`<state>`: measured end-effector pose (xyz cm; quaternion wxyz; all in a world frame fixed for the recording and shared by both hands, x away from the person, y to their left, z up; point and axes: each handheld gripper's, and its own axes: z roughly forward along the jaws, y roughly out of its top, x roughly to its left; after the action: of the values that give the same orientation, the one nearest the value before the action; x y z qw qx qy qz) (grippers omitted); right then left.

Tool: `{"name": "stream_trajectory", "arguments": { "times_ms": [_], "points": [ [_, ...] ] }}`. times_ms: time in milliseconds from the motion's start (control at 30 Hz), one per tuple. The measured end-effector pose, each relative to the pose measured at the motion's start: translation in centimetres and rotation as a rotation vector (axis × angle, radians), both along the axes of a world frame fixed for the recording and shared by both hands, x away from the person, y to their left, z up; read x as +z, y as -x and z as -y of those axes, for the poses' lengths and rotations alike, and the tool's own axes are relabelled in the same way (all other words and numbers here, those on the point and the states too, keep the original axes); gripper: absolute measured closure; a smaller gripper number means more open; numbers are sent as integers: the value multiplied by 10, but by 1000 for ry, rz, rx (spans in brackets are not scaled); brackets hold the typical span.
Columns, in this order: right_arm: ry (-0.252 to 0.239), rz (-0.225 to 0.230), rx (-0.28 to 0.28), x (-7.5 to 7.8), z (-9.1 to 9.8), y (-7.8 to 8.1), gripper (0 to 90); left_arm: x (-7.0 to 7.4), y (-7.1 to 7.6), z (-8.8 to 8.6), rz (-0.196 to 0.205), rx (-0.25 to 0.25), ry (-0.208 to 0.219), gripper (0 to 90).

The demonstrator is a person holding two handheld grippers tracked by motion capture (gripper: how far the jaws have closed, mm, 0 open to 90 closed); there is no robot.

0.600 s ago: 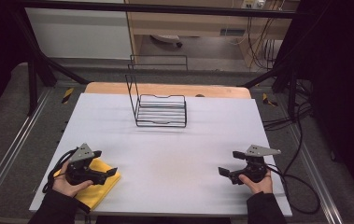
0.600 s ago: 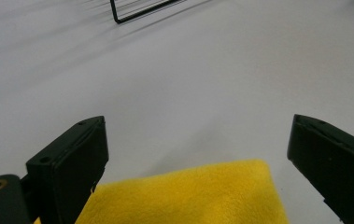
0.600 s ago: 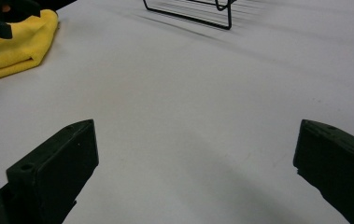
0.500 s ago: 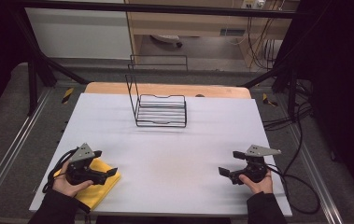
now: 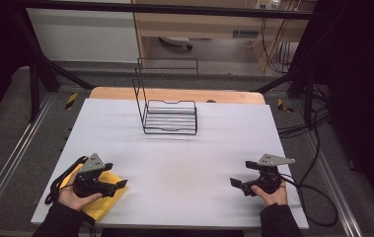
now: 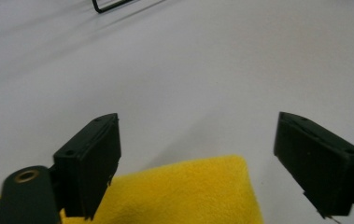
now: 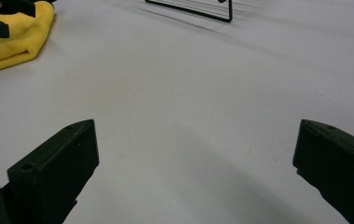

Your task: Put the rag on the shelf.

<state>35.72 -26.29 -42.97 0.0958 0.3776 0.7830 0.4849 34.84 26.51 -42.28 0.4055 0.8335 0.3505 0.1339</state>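
Note:
A folded yellow cloth (image 5: 106,198) lies near the front left corner of the white table (image 5: 184,163). My left gripper (image 5: 121,184) is held over the cloth, pointing right. In the left gripper view its jaws (image 6: 198,122) stand wide open, with the cloth's edge (image 6: 184,196) low between them and neither pad pressing on it. At the front right, my right gripper (image 5: 234,183) points left over bare table. Its jaws (image 7: 195,126) are wide open with nothing between them. The right gripper view has the cloth (image 7: 11,35) far off at the upper left.
A black wire rack (image 5: 169,116) with a tall upright frame stands at the middle back of the table; its front edge (image 7: 198,11) lies ahead of the right gripper. A wooden strip (image 5: 174,95) runs behind the white top. Cables (image 5: 317,197) trail off to the right.

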Motion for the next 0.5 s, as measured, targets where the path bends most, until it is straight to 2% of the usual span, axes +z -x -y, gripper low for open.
{"name": "stream_trajectory", "arguments": {
  "times_ms": [100,267,433,500],
  "points": [
    [3,-1,-2,-1,0,-1,8,-3,1,3,-19,-15,-38,244],
    [12,0,4,-1,-1,-1,9,-3,4,9,-31,-25,-64,349],
    [14,-3,4,-2,-1,-1,10,-5,5,15,-62,-50,-106,508],
    [14,-3,4,-2,-1,-1,10,-6,5,16,-63,-52,-113,556]
  ]
}}
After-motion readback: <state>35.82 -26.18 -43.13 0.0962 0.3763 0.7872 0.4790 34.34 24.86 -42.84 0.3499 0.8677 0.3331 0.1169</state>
